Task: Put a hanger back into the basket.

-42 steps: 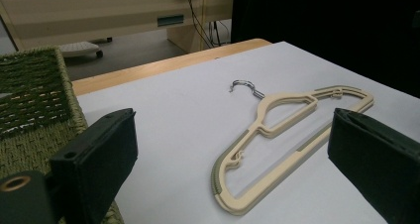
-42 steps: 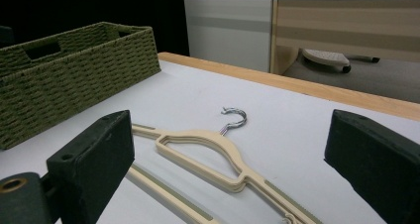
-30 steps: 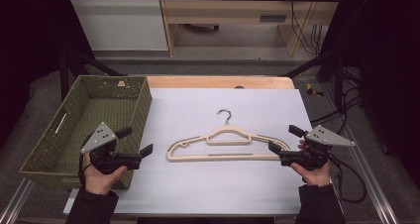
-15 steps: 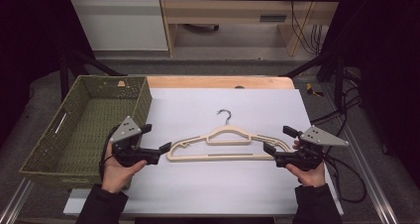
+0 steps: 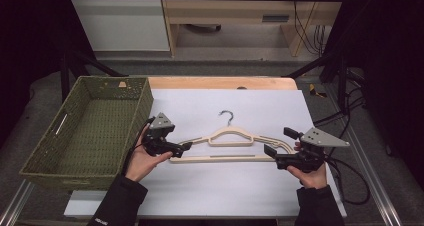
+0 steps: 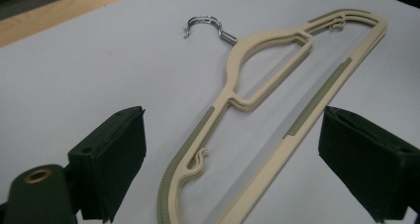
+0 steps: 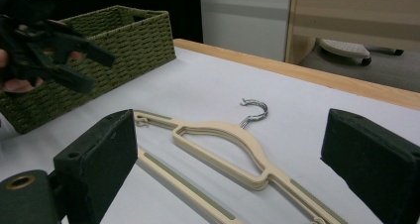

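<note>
A cream hanger (image 5: 235, 143) with a metal hook (image 5: 228, 117) lies flat on the white table (image 5: 210, 191), roughly in the middle, its hook pointing away from the person. From the high view it reads as one hanger. The left gripper view shows doubled edges along the neck and shoulder, so there may be two or more stacked exactly on top of each other; the count can't be settled from these pictures.

The left gripper (image 5: 186, 146) is at the hanger's left end, its tips just beside or over that end in the high view. Its own view shows the jaws spread wide, with the hanger's end lying on the table between them and neither pad touching it. That view also shows grey ribbed strips on the shoulder and the bottom bar, and a small notch hook near the end, none of which can be made out from above.

The right gripper (image 5: 270, 151) is at the hanger's right end. Its own view shows its jaws spread wide as well, the hanger running between them and touched by neither.

One green woven basket (image 5: 127, 131) stands on the left of the table, just beside the left gripper. The right gripper view shows its side wall and the left gripper held in front of it, low over the table.

There are two grippers, one basket and one hook.
</note>
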